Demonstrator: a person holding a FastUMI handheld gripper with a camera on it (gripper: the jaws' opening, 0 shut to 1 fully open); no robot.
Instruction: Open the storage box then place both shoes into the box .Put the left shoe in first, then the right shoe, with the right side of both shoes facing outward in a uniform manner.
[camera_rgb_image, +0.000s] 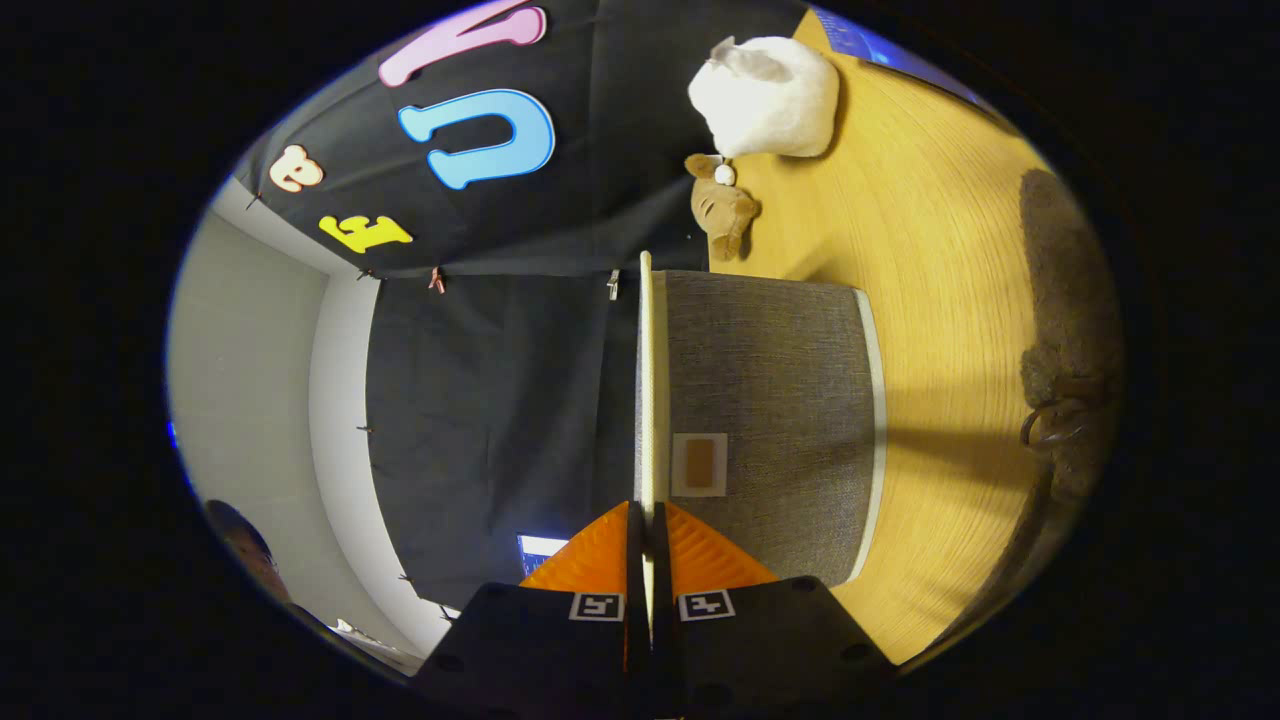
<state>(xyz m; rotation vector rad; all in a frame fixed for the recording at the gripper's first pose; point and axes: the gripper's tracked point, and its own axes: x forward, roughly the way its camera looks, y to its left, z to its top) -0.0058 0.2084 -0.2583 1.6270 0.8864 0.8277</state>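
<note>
Lid pinched edge-on, box opening under way.

We see the gripper (646, 520) at the bottom centre, its 2 fingers clenched on the thin pale lid (646, 380) of the grey fabric storage box (770, 400), which fills the centre-right of the frame. We judge the lid could slip out of so narrow a pinch if the hand twists, or the light box could drag along. The wooden table (940, 300) runs down the right, carrying a dark fuzzy shoe (1065, 330) at the far right (only 1 visible) and 2 plush toys (765, 95) at the top; black cloth and a pale wall lie left.
</note>
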